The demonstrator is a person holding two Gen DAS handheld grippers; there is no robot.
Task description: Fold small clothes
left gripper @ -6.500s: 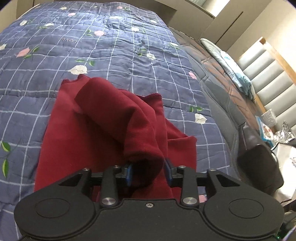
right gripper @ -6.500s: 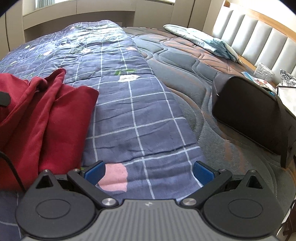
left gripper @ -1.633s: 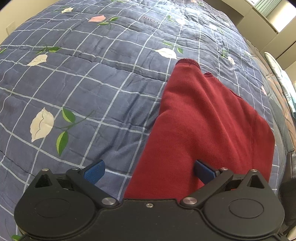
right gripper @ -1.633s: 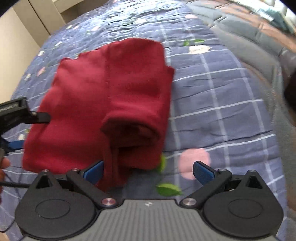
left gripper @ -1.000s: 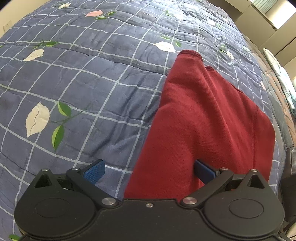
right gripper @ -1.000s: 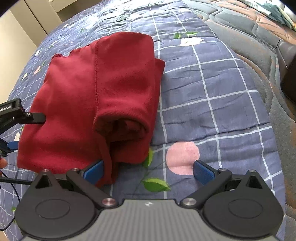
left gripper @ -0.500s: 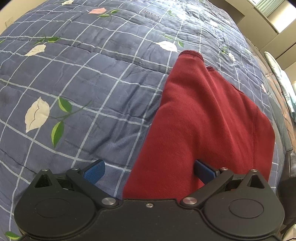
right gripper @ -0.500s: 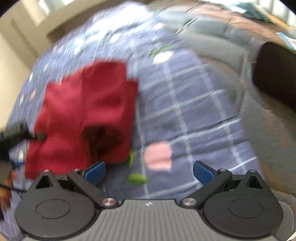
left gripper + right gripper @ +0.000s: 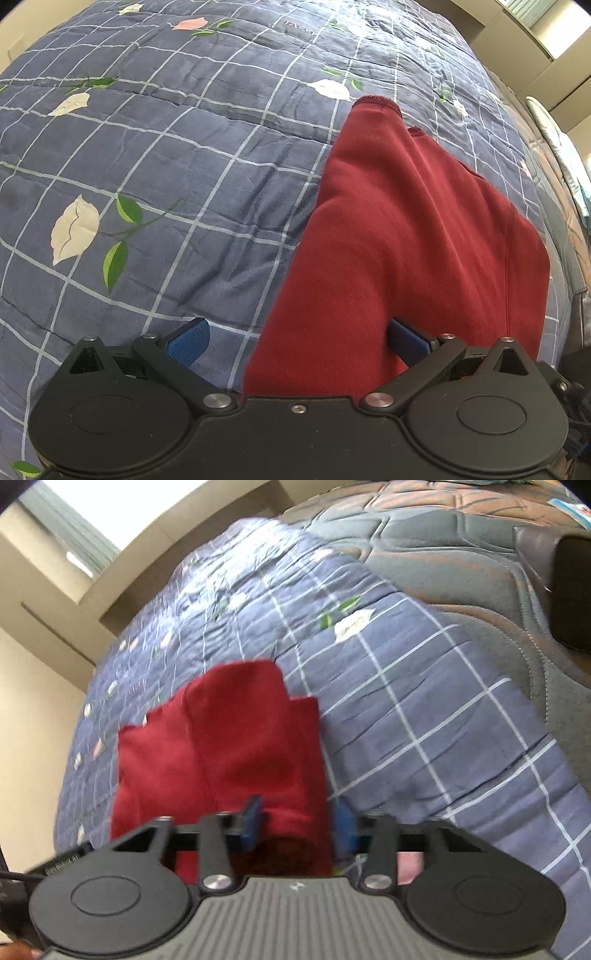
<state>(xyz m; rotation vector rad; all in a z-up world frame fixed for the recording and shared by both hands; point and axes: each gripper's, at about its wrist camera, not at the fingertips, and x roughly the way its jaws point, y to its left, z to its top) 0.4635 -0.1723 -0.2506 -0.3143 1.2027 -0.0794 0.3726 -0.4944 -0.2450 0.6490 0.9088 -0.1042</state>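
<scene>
A dark red garment (image 9: pixel 406 221) lies folded lengthwise on the bed quilt. In the left wrist view my left gripper (image 9: pixel 297 341) hovers wide open over its near left edge. One blue pad is above the quilt, the other above the cloth, and neither presses on anything. In the right wrist view, which is blurred, the red garment (image 9: pixel 229 738) runs away from me. Its thick rolled near end sits between the blue pads of my right gripper (image 9: pixel 297 825). The jaws are closing and both pads touch the fabric.
The blue checked quilt (image 9: pixel 147 147) with flower prints covers most of the bed. To the right is a grey quilted mattress (image 9: pixel 461 554) with a black bag (image 9: pixel 572 590) on it. A beige wall and a window ledge (image 9: pixel 166 554) stand beyond the bed.
The right gripper swung over the garment's rolled near end and rolled its view, and its jaws went from wide open to narrow around the fabric. The left gripper has stayed still and open.
</scene>
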